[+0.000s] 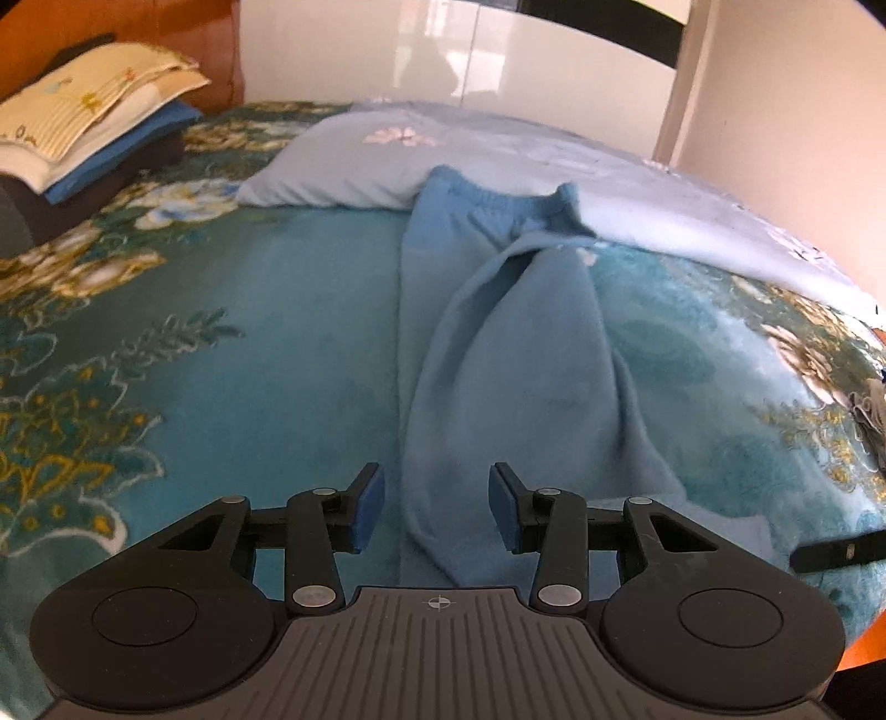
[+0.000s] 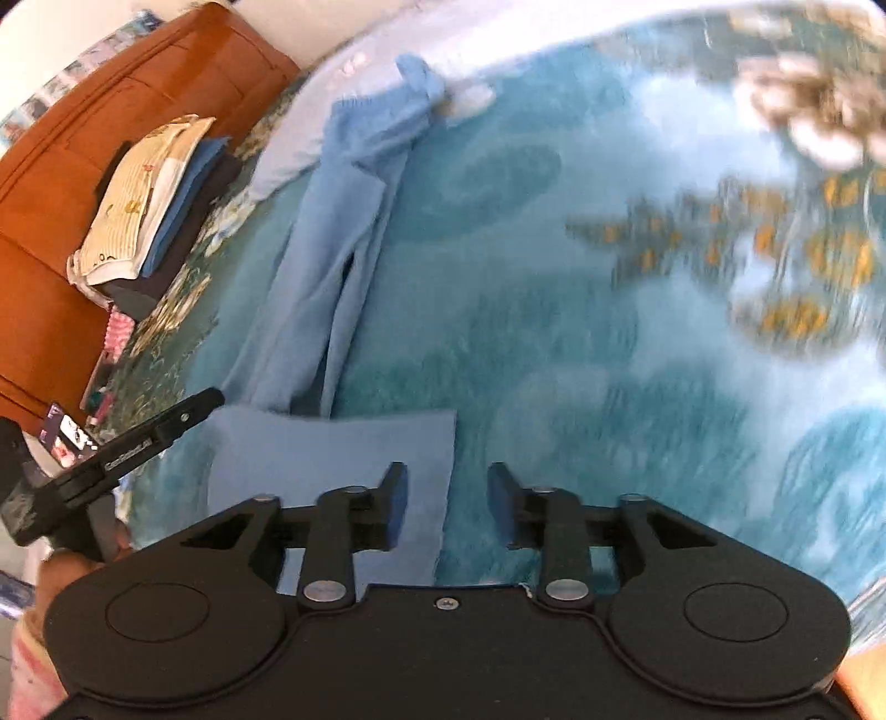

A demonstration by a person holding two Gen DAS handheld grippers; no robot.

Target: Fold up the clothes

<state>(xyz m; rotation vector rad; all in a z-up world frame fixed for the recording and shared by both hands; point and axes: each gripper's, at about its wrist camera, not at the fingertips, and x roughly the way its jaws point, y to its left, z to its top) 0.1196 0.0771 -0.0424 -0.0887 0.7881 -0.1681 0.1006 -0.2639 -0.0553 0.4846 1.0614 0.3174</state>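
Note:
Light blue fleece trousers (image 1: 498, 354) lie stretched out on the teal floral bedspread (image 1: 266, 343), waistband at the far end, legs running toward me. My left gripper (image 1: 436, 512) hovers open over the near end of one leg, nothing between its blue pads. In the right wrist view the same trousers (image 2: 332, 238) run up to the left, and a flat leg end (image 2: 332, 459) lies under my right gripper (image 2: 447, 509). The right gripper is open, its left finger over the cloth's right edge, its right finger over bare bedspread. The left tool (image 2: 111, 459) shows at the lower left.
A stack of folded clothes (image 1: 83, 144) sits at the bed's far left beside the orange headboard (image 2: 83, 138). A pale blue floral quilt (image 1: 498, 160) lies across the far side. A white wardrobe (image 1: 443, 50) stands behind. A hand (image 2: 61, 565) holds the left tool.

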